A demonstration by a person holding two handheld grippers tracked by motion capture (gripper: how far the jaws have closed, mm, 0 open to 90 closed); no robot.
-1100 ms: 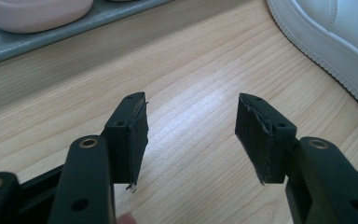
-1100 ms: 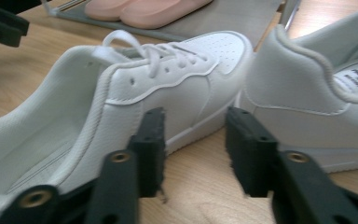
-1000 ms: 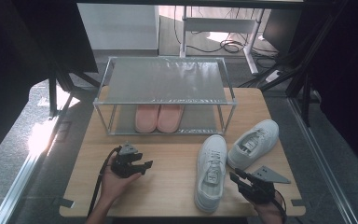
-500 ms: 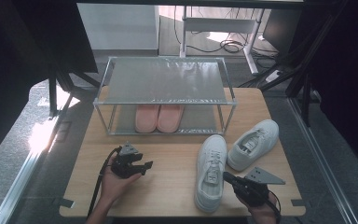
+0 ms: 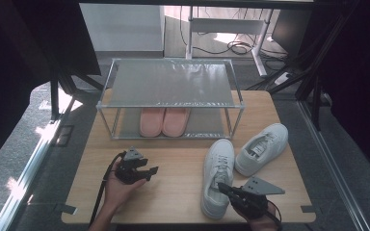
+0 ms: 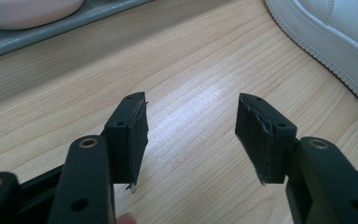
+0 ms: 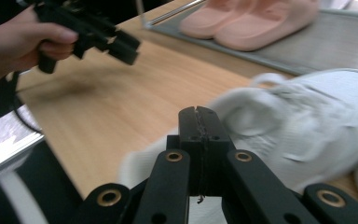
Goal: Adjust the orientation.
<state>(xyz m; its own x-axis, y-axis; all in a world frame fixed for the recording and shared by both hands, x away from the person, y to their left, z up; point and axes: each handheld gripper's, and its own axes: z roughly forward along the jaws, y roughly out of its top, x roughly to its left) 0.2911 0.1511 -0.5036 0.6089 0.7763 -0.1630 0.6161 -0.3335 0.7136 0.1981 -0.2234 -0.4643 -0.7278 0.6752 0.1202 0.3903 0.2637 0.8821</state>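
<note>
Two white sneakers lie on the wooden table (image 5: pixel 173 192): one (image 5: pixel 217 166) points away from me, the other (image 5: pixel 262 147) lies aslant to its right. My right gripper (image 5: pixel 224 187) is at the near sneaker's heel end, jaws shut pad to pad with nothing visible between them (image 7: pixel 198 119). The blurred sneaker (image 7: pixel 303 121) lies just behind the jaws. My left gripper (image 5: pixel 150 172) is held over the table's left half, open and empty (image 6: pixel 191 135), above bare wood. The sneaker's sole edge (image 6: pixel 335 37) shows at the upper right of the left gripper view.
A two-level metal rack (image 5: pixel 171 82) stands at the back of the table, with a pair of pink slippers (image 5: pixel 164 120) on its lower shelf (image 7: pixel 335 37). The left hand and its gripper (image 7: pixel 116 42) appear across the table in the right gripper view.
My right gripper has moved left from beside the near sneaker to its heel end. The left gripper has stayed put.
</note>
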